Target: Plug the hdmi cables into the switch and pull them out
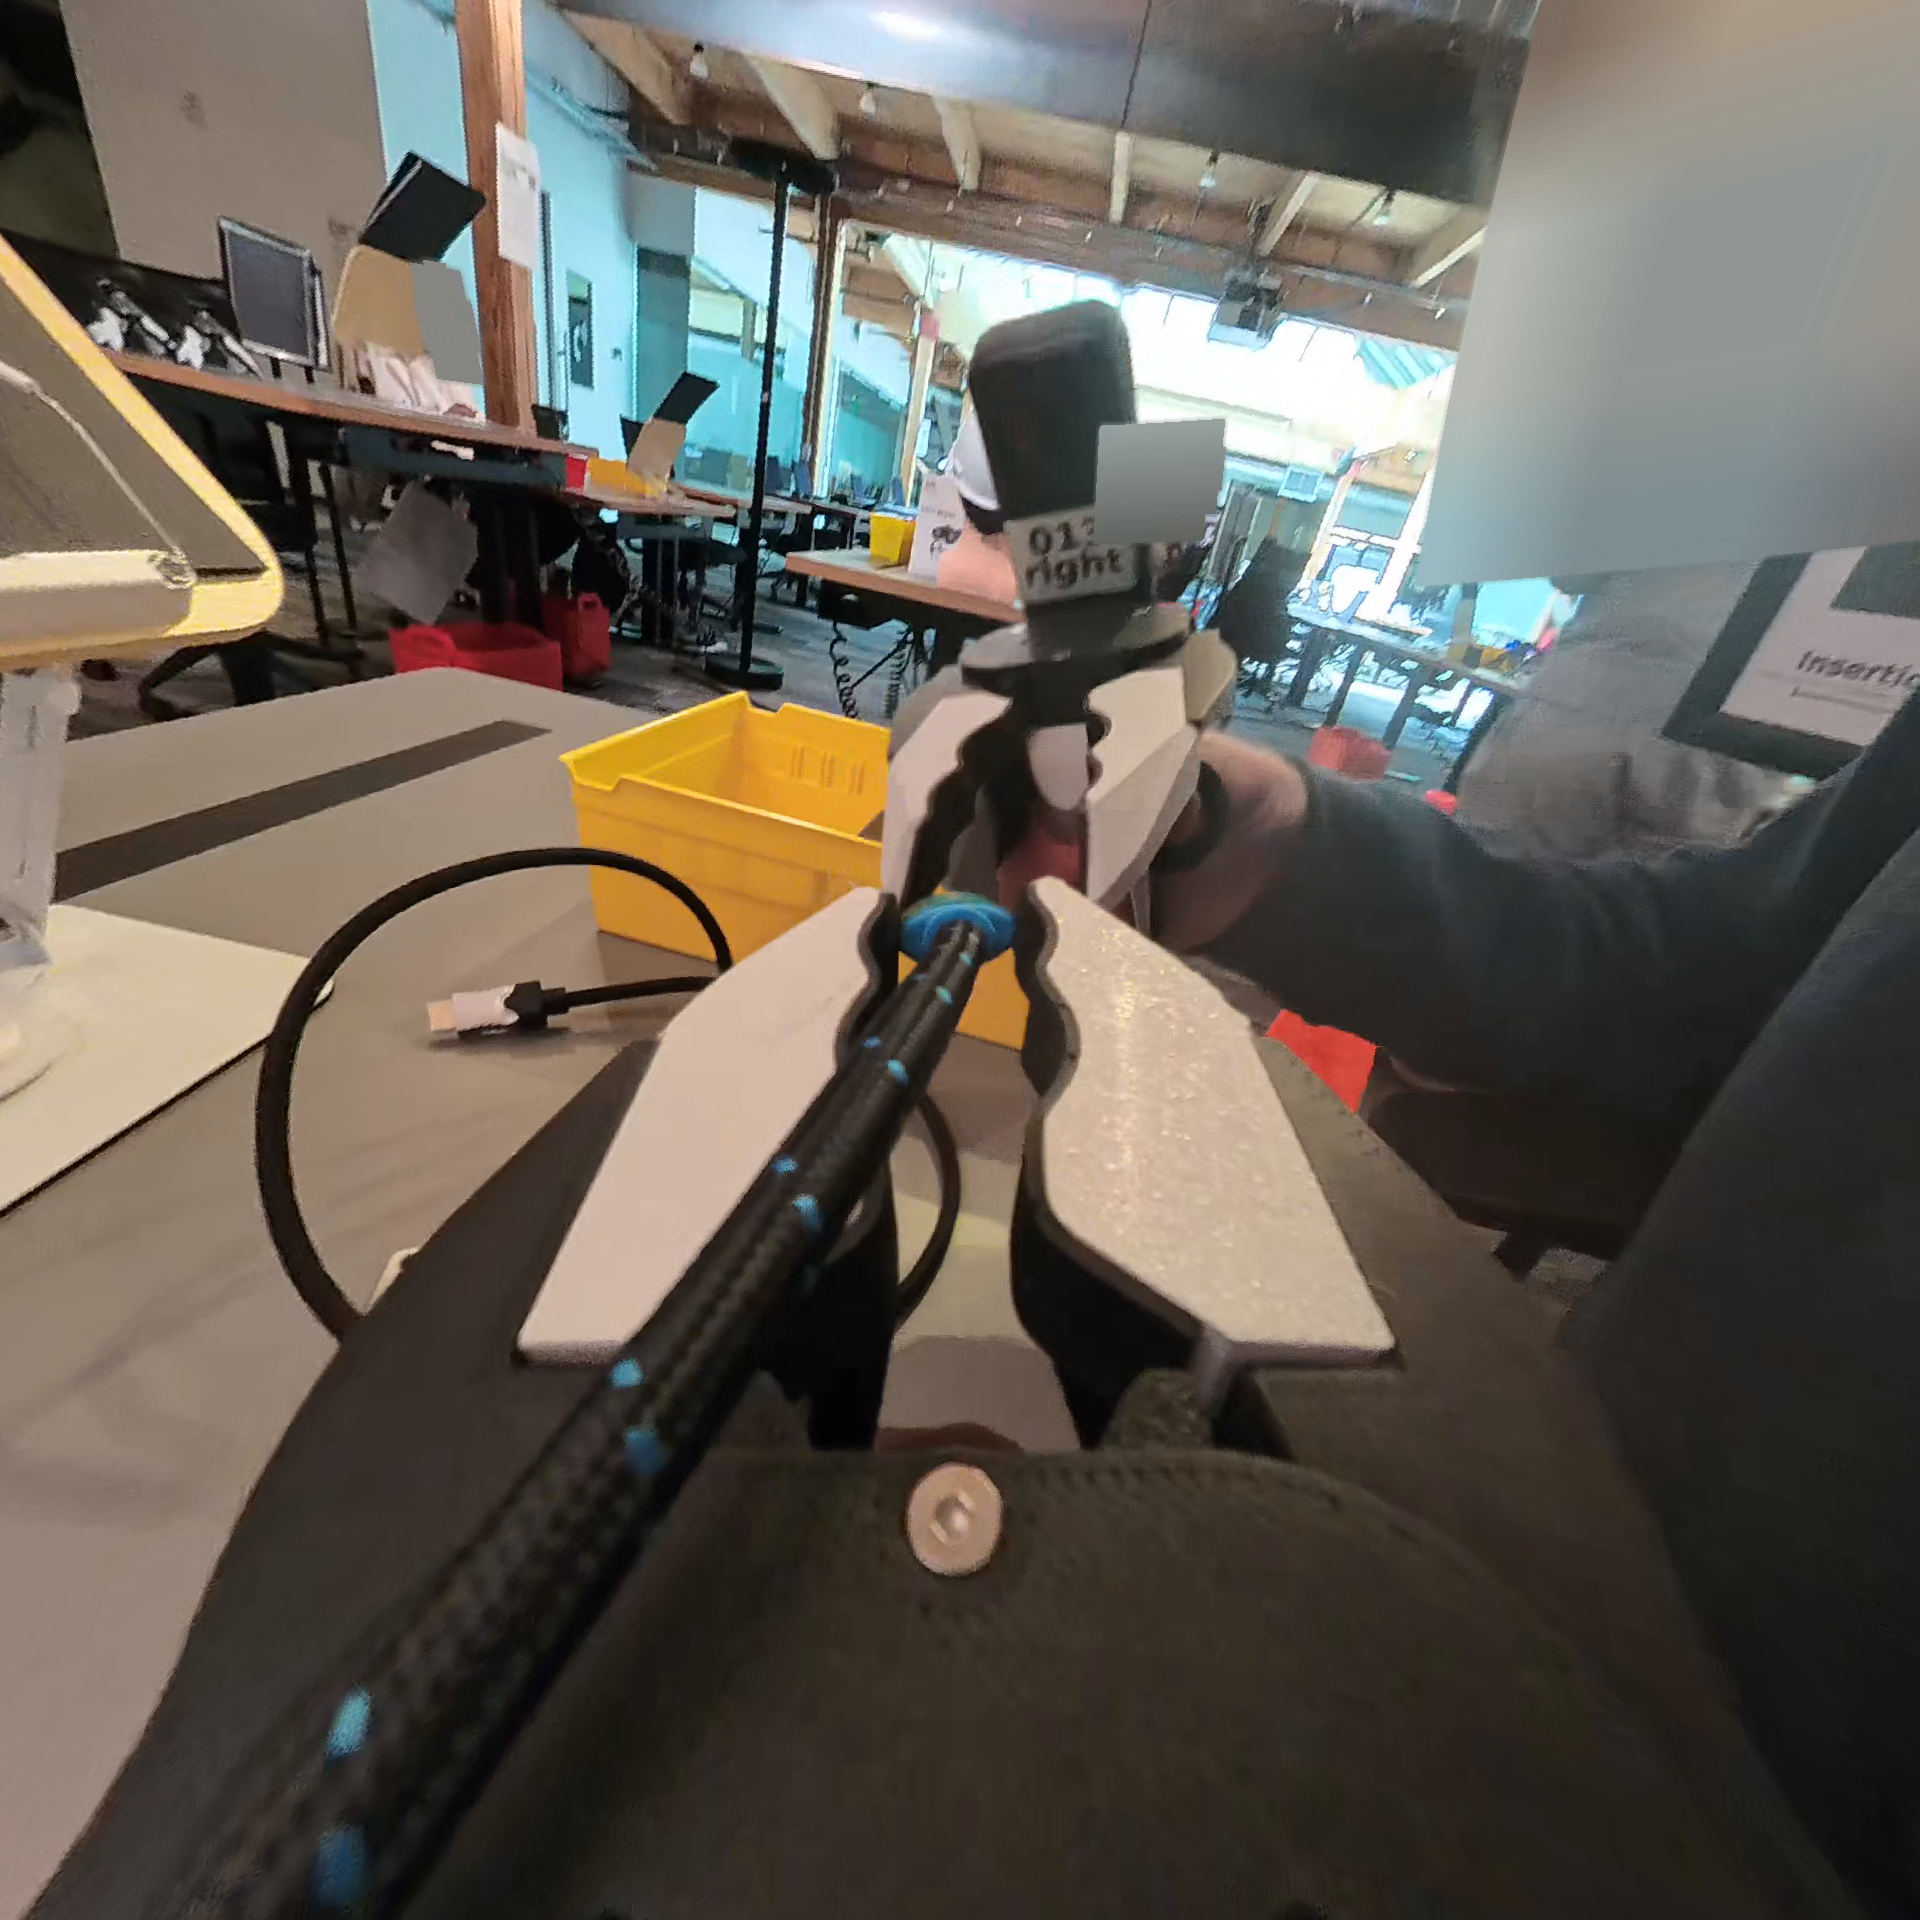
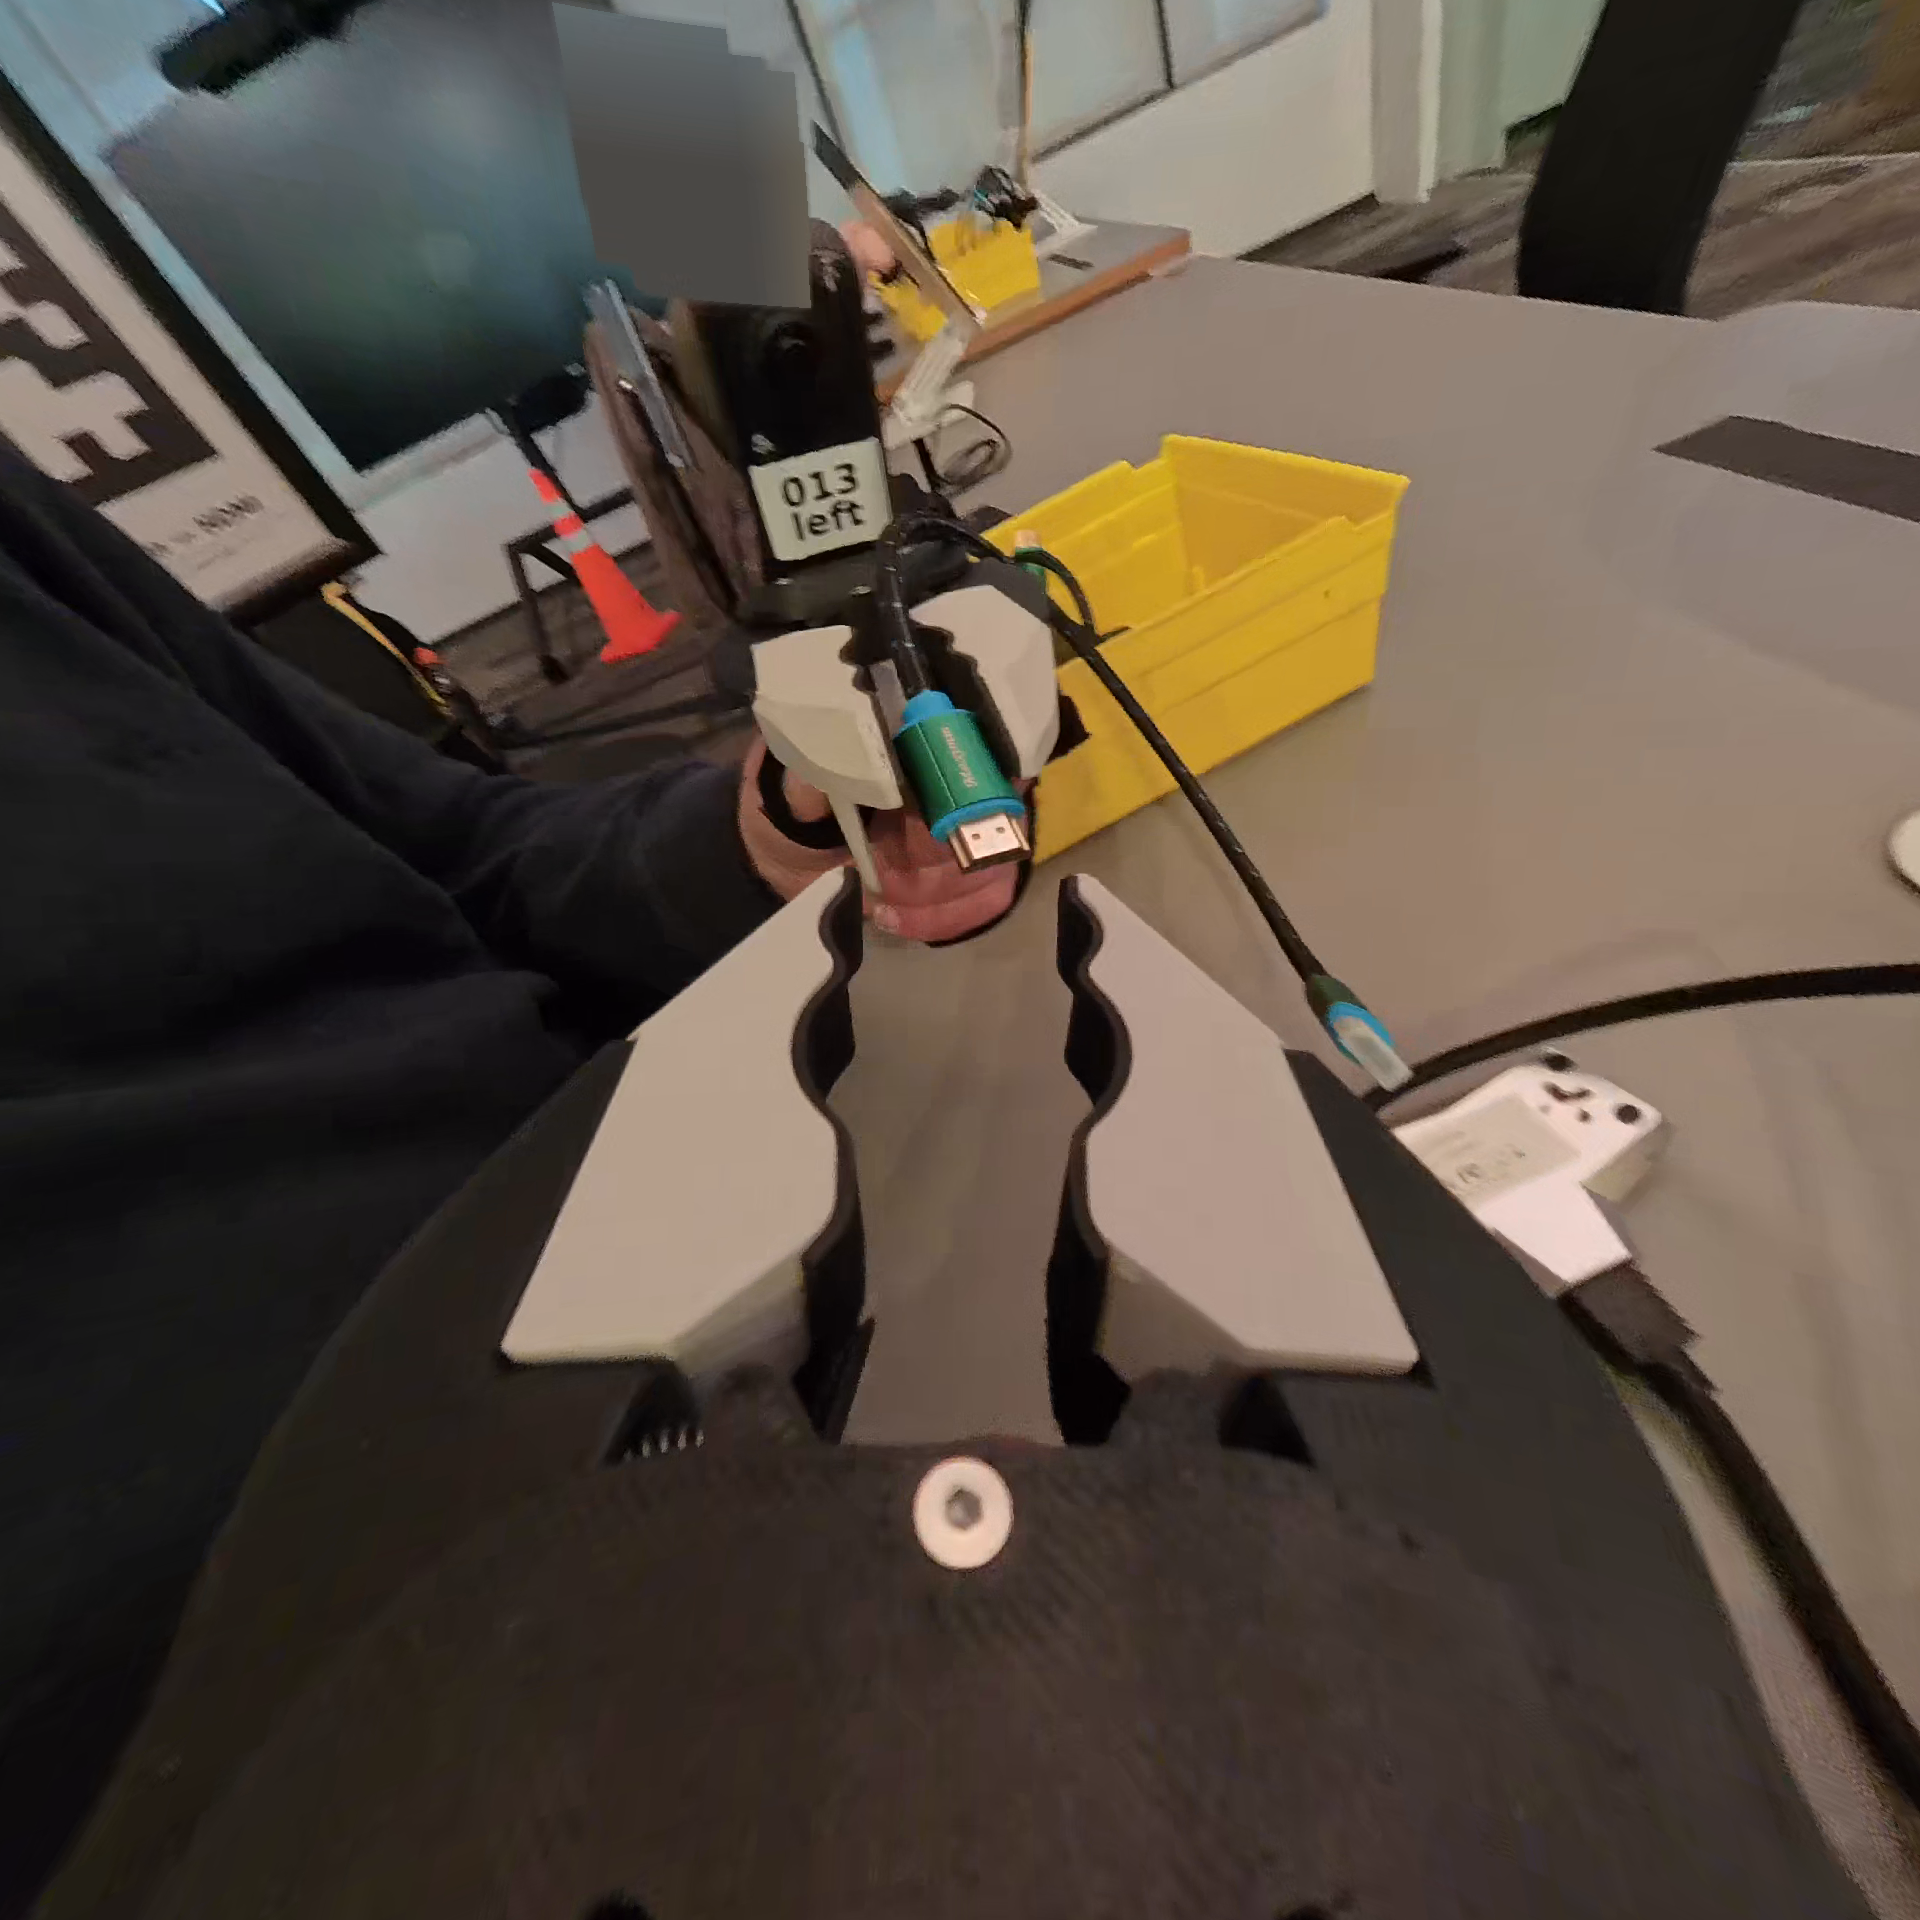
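My left gripper [image 1: 961, 914] is shut on a green HDMI plug, of which only the blue collar [image 1: 954, 928] shows between the fingertips; its braided black-and-blue cable runs back over the gripper. In the right wrist view that plug [image 2: 951, 774] sticks out of the left gripper [image 2: 935, 748], gold tip towards me. My right gripper [image 2: 961, 894] is open and empty, facing it a short way off; it also shows in the left wrist view [image 1: 1039, 810]. A white switch [image 2: 1527, 1143] lies on the grey table with a black cable at its near end. A second blue-green plug [image 2: 1356, 1029] lies beside it. A black-and-white plug [image 1: 488, 1010] lies loose.
An open yellow bin [image 1: 727, 810] stands on the table behind both grippers and also shows in the right wrist view [image 2: 1247, 623]. A white flat base [image 1: 135, 1039] lies at the left. A black cable loops on the table [image 1: 281, 1039]. The person's dark sleeves [image 2: 260, 883] are close by. The white switch [image 2: 1527, 1143] is about equally far from each gripper, around 20 cm.
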### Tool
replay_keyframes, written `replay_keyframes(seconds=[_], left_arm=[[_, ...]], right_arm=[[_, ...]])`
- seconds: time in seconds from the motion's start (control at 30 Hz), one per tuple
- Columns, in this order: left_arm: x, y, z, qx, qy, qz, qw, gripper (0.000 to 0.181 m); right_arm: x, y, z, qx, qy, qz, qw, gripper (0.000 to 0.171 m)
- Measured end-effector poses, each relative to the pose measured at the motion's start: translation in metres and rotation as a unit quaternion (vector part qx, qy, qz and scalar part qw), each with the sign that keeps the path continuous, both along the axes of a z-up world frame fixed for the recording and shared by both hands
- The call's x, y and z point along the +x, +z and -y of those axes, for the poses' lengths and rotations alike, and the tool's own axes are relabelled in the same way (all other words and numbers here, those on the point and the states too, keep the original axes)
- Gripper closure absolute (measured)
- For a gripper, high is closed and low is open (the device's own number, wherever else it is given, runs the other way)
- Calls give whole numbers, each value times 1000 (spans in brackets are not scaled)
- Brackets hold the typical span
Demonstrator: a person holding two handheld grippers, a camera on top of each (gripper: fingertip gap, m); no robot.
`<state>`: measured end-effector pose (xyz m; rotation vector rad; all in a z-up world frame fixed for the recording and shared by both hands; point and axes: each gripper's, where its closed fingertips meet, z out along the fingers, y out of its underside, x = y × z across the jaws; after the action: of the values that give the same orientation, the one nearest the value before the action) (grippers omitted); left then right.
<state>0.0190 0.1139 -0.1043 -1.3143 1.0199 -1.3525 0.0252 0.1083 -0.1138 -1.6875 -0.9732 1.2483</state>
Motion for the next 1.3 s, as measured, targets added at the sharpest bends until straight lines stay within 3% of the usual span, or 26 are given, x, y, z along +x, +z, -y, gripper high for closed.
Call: replay_keyframes(seconds=[0.1, 0.2, 0.27, 0.5, 0.6, 0.77, 1.3], left_arm=[[1, 5, 6, -1, -15, 15, 1000, 160], [3, 8, 11, 6, -24, 18, 1000, 160], [2, 10, 12, 3, -30, 25, 999, 160], [5, 5, 14, 0, -38, 14, 999, 159], [9, 3, 13, 9, -33, -3, 999, 148], [6, 6, 14, 26, -43, -13, 999, 156], [20, 3, 19, 51, -57, -17, 997, 159]], right_arm=[[-8, 1, 2, -21, 25, -38, 999, 137], [-13, 10, 6, -37, 50, -100, 993, 153], [-14, 11, 7, -33, 56, -111, 992, 154], [-11, 5, 11, 38, 51, -9, 998, 156], [-15, -1, 15, 54, 59, 54, 995, 157], [-12, 4, 13, 58, 65, 67, 994, 158], [7, 3, 17, 31, 91, 106, 990, 158]])
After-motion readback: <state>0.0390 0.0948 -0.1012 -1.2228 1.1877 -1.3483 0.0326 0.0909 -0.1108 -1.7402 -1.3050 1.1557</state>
